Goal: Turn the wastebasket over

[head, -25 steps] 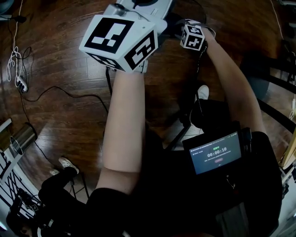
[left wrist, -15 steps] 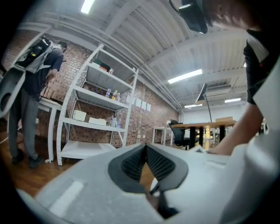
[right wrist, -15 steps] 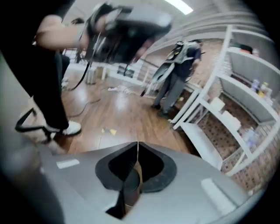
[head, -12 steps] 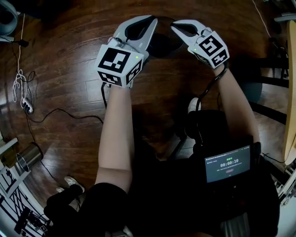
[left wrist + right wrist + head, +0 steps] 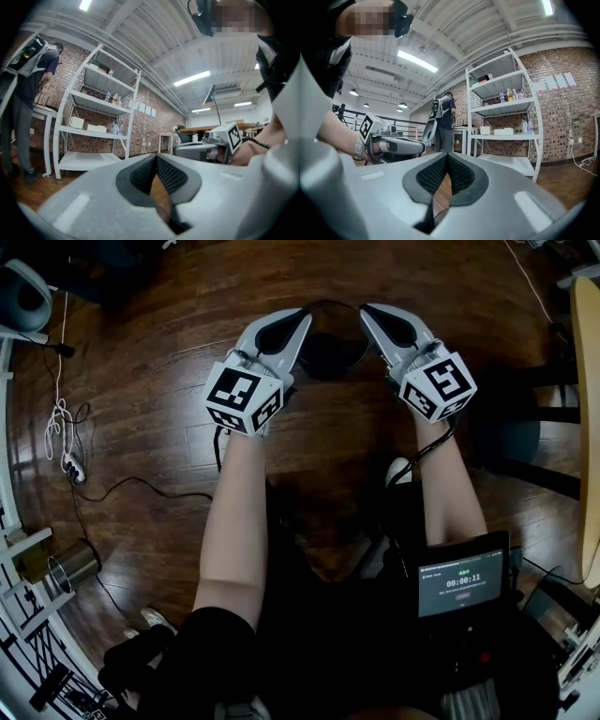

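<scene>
Head view looks down; gripper views look level, sharing shelving point(image 5: 93, 133).

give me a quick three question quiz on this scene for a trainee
1. True or false: in the head view the wastebasket shows between the tips of the left tongs and the right tongs.
2. The floor is: A carpet, B wood, C tile.
3. Fill in: the jaws of both tongs are ___.
Key: 1 true; 2 B; 3 shut.
</scene>
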Tool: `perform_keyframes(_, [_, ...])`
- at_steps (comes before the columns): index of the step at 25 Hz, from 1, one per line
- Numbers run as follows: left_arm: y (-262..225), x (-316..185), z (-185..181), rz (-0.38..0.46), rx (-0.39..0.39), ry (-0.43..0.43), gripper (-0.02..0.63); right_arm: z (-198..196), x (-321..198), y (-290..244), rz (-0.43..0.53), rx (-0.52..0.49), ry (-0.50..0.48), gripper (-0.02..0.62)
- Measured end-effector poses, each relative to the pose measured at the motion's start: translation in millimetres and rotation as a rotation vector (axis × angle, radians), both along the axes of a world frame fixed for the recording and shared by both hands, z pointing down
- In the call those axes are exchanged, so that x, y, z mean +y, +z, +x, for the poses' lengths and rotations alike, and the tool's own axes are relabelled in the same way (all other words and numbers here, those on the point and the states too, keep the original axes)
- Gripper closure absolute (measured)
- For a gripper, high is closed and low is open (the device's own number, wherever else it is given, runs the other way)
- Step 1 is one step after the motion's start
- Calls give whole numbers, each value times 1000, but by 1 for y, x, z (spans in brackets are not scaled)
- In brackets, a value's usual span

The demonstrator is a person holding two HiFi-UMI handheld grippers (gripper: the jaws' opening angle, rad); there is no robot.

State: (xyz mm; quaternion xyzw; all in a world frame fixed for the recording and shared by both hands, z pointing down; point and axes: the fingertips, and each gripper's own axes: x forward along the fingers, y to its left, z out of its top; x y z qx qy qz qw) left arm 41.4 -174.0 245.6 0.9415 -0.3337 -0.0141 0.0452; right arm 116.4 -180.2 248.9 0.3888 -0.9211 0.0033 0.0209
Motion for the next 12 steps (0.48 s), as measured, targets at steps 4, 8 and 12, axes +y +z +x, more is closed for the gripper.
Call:
perform_keyframes(4, [-1,0,0,18,-17,-6,604,-3,-1,5,6,2,-18,586])
perform_keyframes(8, [5,-2,0,10,-18,-14,604,-6,-3,1,25,6,-45,586])
perform_keyframes(12, [11,3,-2,7,-33,-19,604,-10,-8,1,21,-13,-62,586])
